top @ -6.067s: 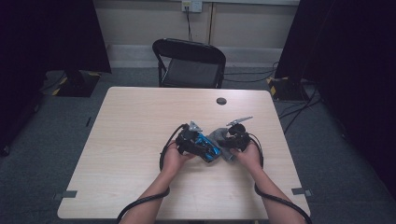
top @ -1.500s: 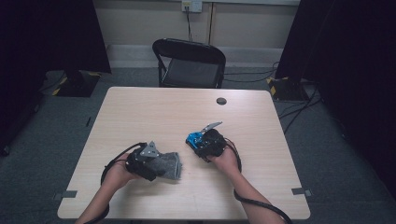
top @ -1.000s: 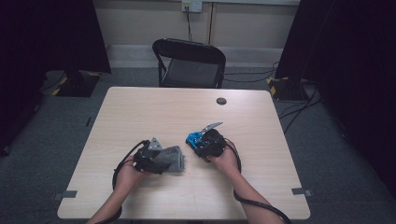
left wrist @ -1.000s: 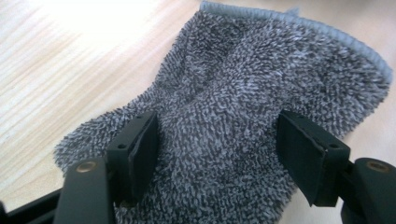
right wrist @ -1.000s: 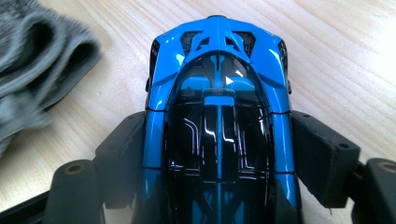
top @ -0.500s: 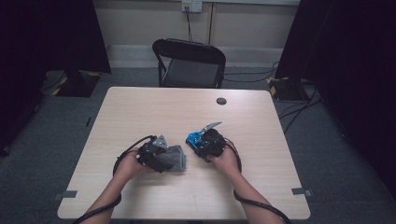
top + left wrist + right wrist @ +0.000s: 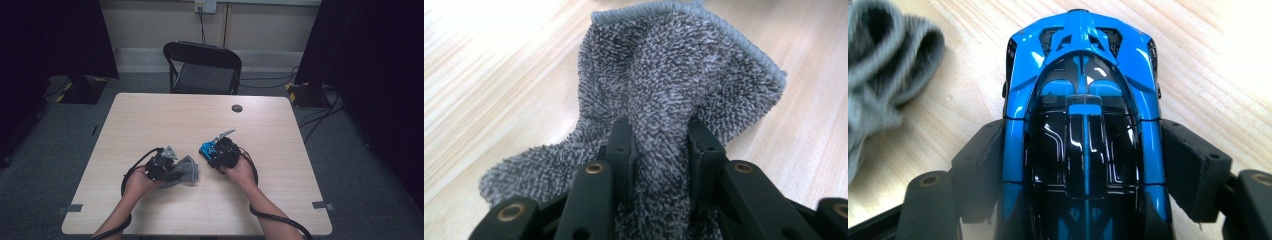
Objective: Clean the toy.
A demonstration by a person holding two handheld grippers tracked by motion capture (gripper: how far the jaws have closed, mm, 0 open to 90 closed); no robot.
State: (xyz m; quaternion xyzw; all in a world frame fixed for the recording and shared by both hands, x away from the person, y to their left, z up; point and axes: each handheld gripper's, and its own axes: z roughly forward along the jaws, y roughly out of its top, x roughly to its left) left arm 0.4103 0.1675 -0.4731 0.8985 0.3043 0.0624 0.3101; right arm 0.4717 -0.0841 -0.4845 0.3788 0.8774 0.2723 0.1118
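Pale wood grain runs across the worktop under both of my tools, with grey carpet around it. Nearest me, my forearms come up from the bottom edge of the high view. My left hand-held gripper lies low on the worktop's near left half, and its jaws have just been closing: they now pinch a bunched fold of the grey terry cloth between the pads, the rest of the cloth spreading out flat on the wood ahead of the jaws, its stitched hem at the far end. From above, that cloth sits just right of the left hand-held gripper.

Just beside it, a little farther in, my right hand-held gripper clamps a blue and black toy car by its flanks, one pad on each side, the car's end pointing away from me along the jaws. In the high view the toy car stands near the cloth without touching it, at the tip of the right hand-held gripper.

Farther off, a small dark round disc sits near the worktop's far edge. Beyond that stands a black folding chair, and behind it a pale wall with a socket.
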